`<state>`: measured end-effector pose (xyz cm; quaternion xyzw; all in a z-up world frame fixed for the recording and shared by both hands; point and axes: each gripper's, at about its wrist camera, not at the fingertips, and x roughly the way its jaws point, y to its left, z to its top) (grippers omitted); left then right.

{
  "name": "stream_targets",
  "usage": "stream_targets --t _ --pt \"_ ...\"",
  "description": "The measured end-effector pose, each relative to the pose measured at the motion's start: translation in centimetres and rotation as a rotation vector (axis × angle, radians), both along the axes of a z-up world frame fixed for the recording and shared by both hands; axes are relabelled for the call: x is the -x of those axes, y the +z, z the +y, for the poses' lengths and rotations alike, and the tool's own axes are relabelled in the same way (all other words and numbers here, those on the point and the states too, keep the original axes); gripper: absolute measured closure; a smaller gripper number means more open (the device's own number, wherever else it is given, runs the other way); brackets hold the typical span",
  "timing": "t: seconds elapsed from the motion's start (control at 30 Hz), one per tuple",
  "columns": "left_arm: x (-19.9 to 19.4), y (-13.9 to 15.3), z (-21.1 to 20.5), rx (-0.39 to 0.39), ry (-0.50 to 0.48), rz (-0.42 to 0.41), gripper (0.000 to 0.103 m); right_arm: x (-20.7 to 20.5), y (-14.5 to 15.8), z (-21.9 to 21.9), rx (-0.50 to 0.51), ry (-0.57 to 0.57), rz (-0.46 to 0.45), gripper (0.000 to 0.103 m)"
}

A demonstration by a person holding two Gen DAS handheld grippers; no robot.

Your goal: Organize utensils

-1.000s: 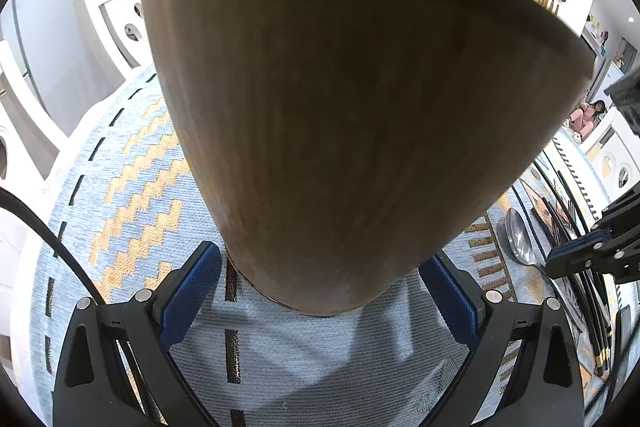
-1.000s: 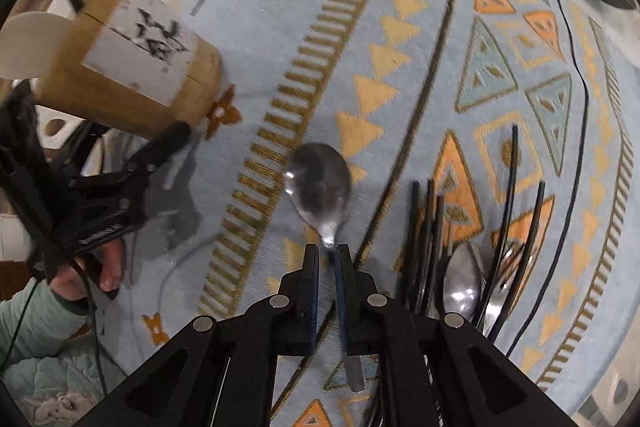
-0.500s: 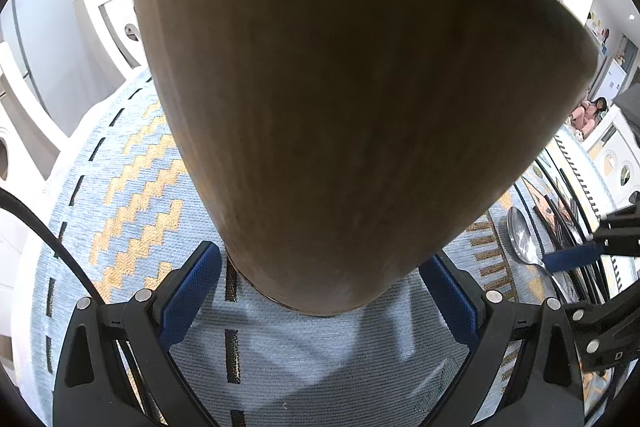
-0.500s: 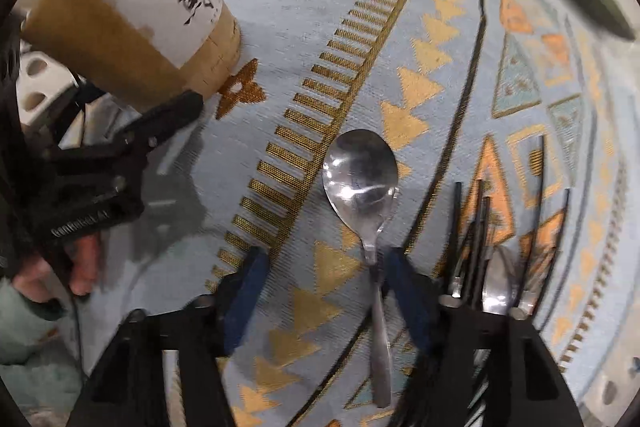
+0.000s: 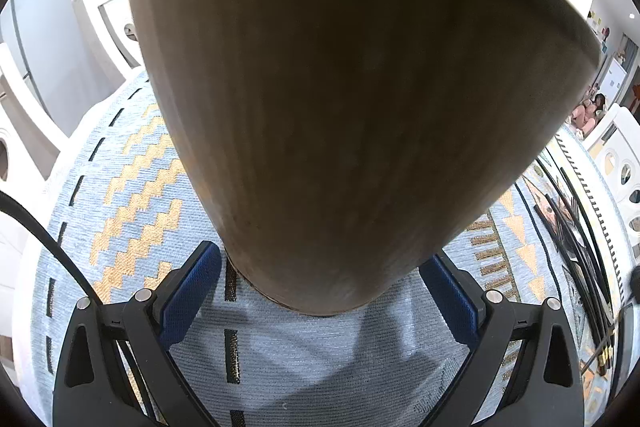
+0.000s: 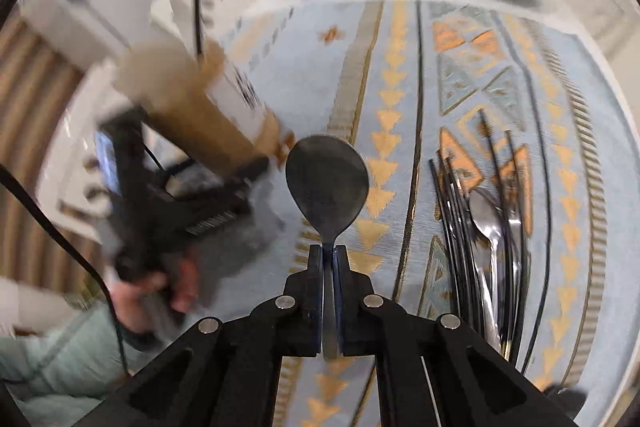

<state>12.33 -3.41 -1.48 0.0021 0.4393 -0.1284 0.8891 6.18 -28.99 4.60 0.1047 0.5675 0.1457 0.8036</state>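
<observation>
While the right gripper was clamped on the spoon, it needed to swing toward 10 o'clock, bowl-up, into the wooden holder the left gripper braced.

Brown wooden holder filling the view, base between the left gripper's blue pads, patterned blue cloth beneath, black utensils at right

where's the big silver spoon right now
In the right wrist view the big silver spoon is centre frame, its handle clamped in the right gripper, between the brown wooden utensil holder on its left and the black-handled cutlery pile on its right.
</observation>
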Motion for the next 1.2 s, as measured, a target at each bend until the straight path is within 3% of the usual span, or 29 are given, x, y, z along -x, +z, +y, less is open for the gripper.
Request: stream_targets --t 0.17,0.4,0.83,1.0,1.1,1.13,1.17,1.2 --pt "0.0 0.0 -0.1 -0.009 -0.002 0.002 0.004 1.4 4.5 -0.9 -0.082 -0.094 -0.108 0.099" --pt "-0.1 -0.2 -0.4 -0.009 -0.003 0.002 0.004 1.4 11.1 -2.1 -0.124 -0.122 -0.247 0.099" --pt "0.2 0.1 0.4 0.009 -0.003 0.000 0.004 -3.0 18.3 0.0 -0.152 -0.020 -0.440 0.099" --pt "0.2 0.2 0.6 0.008 -0.004 0.000 0.005 -5.1 17.1 -0.2 -0.153 -0.032 -0.400 0.099" --pt "0.3 0.3 0.7 0.010 -0.004 0.000 0.005 -6.4 13.6 -0.7 -0.129 -0.022 -0.259 0.090" --pt "0.3 0.3 0.8 0.010 -0.004 0.000 0.005 -6.7 12.4 -0.8 -0.128 -0.019 -0.220 0.078" --pt "0.3 0.4 0.9 0.010 -0.004 0.000 0.005 -7.1 10.4 -1.0 -0.138 -0.008 -0.158 0.061" --pt "0.3 0.3 0.8 0.011 -0.003 0.000 0.005 -7.3 8.9 -1.0 -0.147 0.003 -0.124 0.051"
